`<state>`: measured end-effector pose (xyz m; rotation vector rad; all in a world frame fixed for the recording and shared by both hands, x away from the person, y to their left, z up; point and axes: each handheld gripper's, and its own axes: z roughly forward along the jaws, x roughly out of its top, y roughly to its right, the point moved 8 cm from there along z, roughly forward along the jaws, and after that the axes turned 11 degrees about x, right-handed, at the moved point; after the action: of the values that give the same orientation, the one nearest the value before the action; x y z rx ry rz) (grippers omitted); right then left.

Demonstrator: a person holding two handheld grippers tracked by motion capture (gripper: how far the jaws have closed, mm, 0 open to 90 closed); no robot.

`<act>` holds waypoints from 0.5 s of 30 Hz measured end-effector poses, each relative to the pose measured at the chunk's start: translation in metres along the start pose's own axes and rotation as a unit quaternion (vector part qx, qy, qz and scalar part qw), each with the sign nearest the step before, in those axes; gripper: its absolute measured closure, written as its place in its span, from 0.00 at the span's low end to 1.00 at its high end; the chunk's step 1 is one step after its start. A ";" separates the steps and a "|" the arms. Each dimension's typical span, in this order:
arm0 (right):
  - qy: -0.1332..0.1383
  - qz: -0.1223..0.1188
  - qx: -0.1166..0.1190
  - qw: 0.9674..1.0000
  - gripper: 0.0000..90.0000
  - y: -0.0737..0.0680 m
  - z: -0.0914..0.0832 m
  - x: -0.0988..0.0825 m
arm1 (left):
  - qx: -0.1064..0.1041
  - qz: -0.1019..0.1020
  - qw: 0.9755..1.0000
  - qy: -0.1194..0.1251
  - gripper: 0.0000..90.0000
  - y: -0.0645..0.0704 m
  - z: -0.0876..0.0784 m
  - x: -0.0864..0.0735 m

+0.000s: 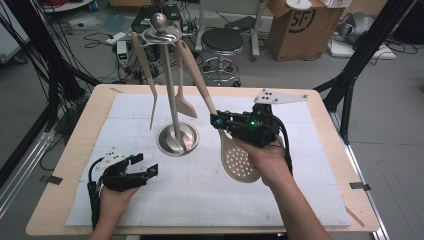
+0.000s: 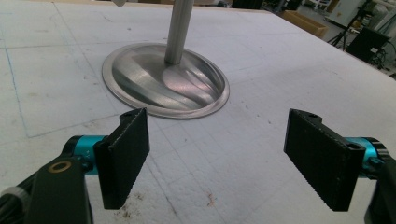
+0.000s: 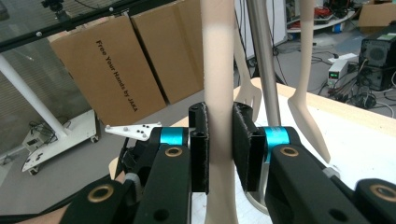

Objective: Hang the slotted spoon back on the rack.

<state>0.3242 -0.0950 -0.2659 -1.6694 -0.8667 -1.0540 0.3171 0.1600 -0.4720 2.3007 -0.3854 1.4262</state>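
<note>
A metal utensil stand (image 1: 169, 85) rises from a round base (image 1: 177, 140) on the white mat. A beige fork-like utensil (image 1: 145, 75) and a beige spatula (image 1: 182, 95) hang from its top. My right gripper (image 1: 218, 121) is shut on the handle of a beige slotted spoon (image 1: 239, 161), which slants from the stand's top down to the right. In the right gripper view the pads (image 3: 199, 147) clamp that handle (image 3: 218, 79). My left gripper (image 1: 150, 167) rests low at the front left, open and holding nothing (image 2: 223, 156), facing the base (image 2: 166, 79).
The mat (image 1: 210, 195) lies on a wooden table (image 1: 65, 200). Beyond the far edge stand a black stool (image 1: 221, 42), a cardboard box (image 1: 300, 27), and cables on the floor. Black frame posts (image 1: 355, 55) flank the table.
</note>
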 end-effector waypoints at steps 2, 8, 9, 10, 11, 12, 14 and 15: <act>-0.001 -0.004 -0.001 1.000 0.88 -0.001 0.001 0.001 | 0.001 0.001 1.000 0.001 0.26 0.000 0.000 0.000; -0.007 -0.004 0.002 1.000 0.88 -0.001 0.004 0.000 | -0.001 -0.002 1.000 0.002 0.26 0.000 0.000 0.001; -0.008 -0.005 0.003 1.000 0.88 -0.002 0.005 0.000 | 0.000 -0.002 1.000 0.003 0.26 0.000 0.000 0.001; -0.010 -0.006 0.002 1.000 0.88 -0.002 0.006 0.000 | -0.001 -0.002 1.000 0.002 0.26 0.000 -0.001 0.001; -0.011 -0.004 0.002 1.000 0.88 -0.002 0.007 0.000 | -0.001 -0.001 1.000 0.002 0.26 0.000 -0.001 0.001; -0.012 -0.005 0.002 1.000 0.88 -0.001 0.008 0.000 | -0.001 -0.001 1.000 0.003 0.26 0.000 -0.001 0.001; -0.015 -0.005 -0.001 1.000 0.88 0.000 0.010 0.001 | 0.001 0.000 1.000 0.004 0.26 -0.001 -0.001 0.001; -0.017 -0.004 -0.004 1.000 0.88 0.001 0.012 0.001 | 0.001 0.001 1.000 0.003 0.26 -0.001 -0.001 0.001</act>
<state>0.3282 -0.0839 -0.2674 -1.6953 -0.8933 -1.0382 0.3173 0.1616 -0.4711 2.2974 -0.3845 1.4356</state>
